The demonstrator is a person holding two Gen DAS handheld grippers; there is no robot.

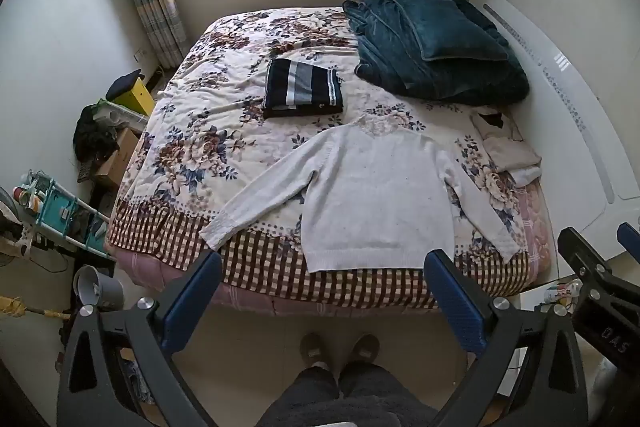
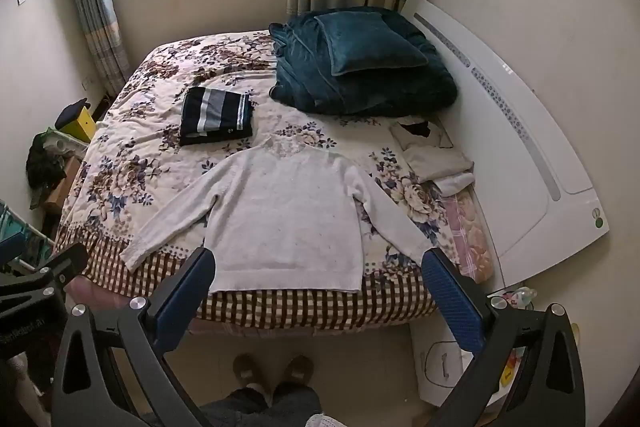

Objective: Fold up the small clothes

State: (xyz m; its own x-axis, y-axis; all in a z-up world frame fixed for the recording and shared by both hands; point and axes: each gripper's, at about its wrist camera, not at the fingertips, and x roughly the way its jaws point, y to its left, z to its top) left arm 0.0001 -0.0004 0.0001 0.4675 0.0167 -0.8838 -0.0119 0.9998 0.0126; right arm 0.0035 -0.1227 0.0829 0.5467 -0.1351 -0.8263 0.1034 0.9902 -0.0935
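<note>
Jaws on both grippers stand wide apart and hold nothing; I keep the left gripper (image 1: 323, 291) and the right gripper (image 2: 318, 287) raised over the floor at the near edge of the bed (image 1: 192, 147).

1. Target: the sweater (image 1: 376, 195) lies flat on the bed, ahead of and below both grippers, not touching either.
2. Orientation: its hem (image 1: 380, 265) runs left to right along the near edge; its collar (image 1: 378, 125) points to the far side. The body's long axis therefore runs near to far.
3. Sleeves: the left sleeve (image 1: 260, 203) slants out to the near left corner; the right sleeve (image 2: 394, 223) slants to the near right.
4. Reach: I judge the left gripper nearer the left sleeve and the right gripper nearer the right sleeve.
5. Progress: a striped garment (image 1: 304, 89) lies folded farther back; the sweater is not yet folded.
</note>
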